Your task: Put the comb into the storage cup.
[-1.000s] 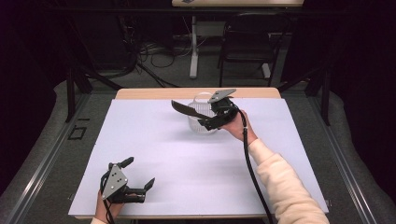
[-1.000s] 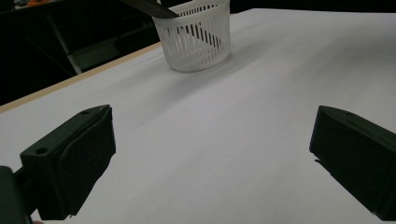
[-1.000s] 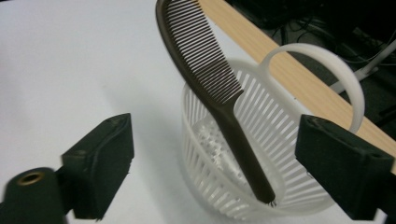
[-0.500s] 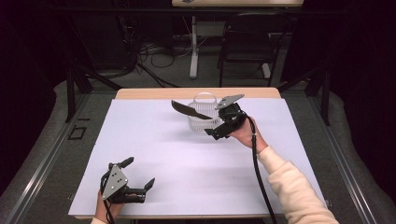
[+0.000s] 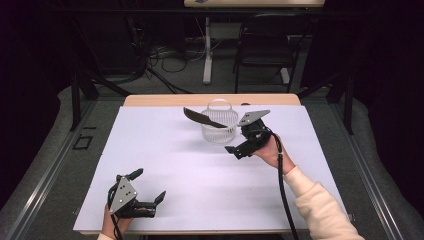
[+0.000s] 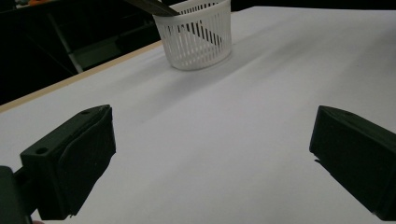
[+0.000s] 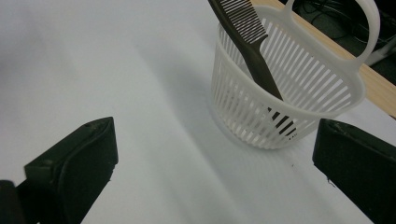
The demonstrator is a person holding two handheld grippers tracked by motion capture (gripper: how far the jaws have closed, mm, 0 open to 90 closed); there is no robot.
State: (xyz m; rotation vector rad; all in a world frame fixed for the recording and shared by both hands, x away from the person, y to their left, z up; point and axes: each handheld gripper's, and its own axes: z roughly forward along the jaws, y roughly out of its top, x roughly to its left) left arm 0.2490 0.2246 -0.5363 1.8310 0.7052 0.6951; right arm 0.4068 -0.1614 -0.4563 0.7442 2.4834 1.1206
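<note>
1. The comb (image 5: 202, 118) leans in the white basket (image 5: 219, 130), its toothed end jutting over the rim.
2. Risk: the light basket could tip if the comb's long overhang gets nudged.
3. The right gripper (image 5: 239, 150), jaws wide and empty, has backed away from the basket since the earlier frame.
4. The left gripper (image 5: 149, 190), open and empty, rests well short of the basket.

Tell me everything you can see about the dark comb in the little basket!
The comb is dark brown, maybe plastic, with a row of fine teeth along one edge. It stands tilted in the white slatted basket, its handle end down inside, leaning on the rim, its toothed end sticking out high above. No gripper touches it.
</note>
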